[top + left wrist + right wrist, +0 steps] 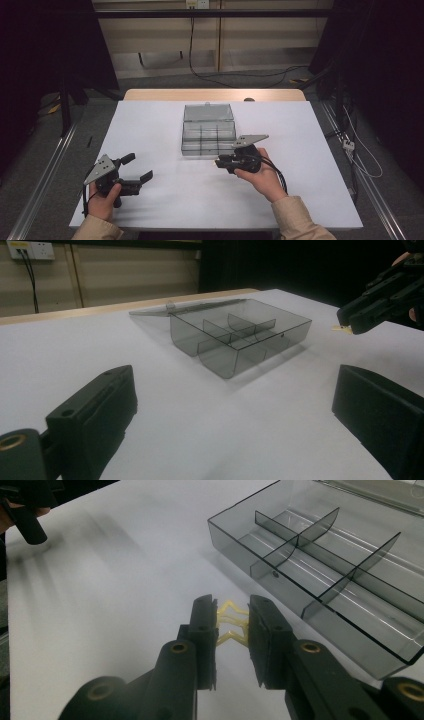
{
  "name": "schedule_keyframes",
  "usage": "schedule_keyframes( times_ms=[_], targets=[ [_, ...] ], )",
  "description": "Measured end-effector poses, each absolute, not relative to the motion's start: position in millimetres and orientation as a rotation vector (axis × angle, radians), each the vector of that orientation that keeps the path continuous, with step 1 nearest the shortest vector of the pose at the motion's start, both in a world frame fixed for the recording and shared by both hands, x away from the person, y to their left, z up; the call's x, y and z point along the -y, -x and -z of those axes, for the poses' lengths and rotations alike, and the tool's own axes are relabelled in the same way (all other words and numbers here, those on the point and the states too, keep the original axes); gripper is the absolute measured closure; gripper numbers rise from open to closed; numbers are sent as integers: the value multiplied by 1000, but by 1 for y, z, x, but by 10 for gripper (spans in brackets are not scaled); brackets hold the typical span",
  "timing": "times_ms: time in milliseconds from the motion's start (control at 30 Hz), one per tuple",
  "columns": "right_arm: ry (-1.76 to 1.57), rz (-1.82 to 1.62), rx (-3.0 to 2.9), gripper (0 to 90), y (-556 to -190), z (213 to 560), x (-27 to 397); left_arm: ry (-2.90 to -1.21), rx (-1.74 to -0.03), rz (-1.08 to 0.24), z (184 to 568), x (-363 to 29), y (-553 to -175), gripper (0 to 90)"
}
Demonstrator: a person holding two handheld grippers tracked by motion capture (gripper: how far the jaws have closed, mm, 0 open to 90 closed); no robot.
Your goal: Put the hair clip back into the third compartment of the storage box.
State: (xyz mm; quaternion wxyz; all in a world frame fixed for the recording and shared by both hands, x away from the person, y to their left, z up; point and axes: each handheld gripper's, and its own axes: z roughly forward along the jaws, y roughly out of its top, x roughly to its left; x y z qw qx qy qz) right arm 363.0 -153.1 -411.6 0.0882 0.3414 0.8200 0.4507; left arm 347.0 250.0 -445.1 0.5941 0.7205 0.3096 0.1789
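While the left tool gapes, the right tool pinches a yellow zigzag piece.

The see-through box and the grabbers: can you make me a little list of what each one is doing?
box: clear grey, open, lid laid back flat, dividers inside, compartments look empty
table: white top, box near the middle
right gripper: shut on a small yellow zigzag piece, just in front of the box
left gripper: open, nothing between the jaws, off to the left, apart from the box
guess at next move: the yellow piece probably goes into a compartment
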Motion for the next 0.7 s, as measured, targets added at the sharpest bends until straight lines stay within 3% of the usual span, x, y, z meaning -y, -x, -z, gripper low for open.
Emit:
schedule_keyframes(
  times_ms=[700],
  targets=[
    [-1030,-1338,-2420,739,-382,404,155,-1673,-719,-412,445,-250,-347,40]
  ],
)
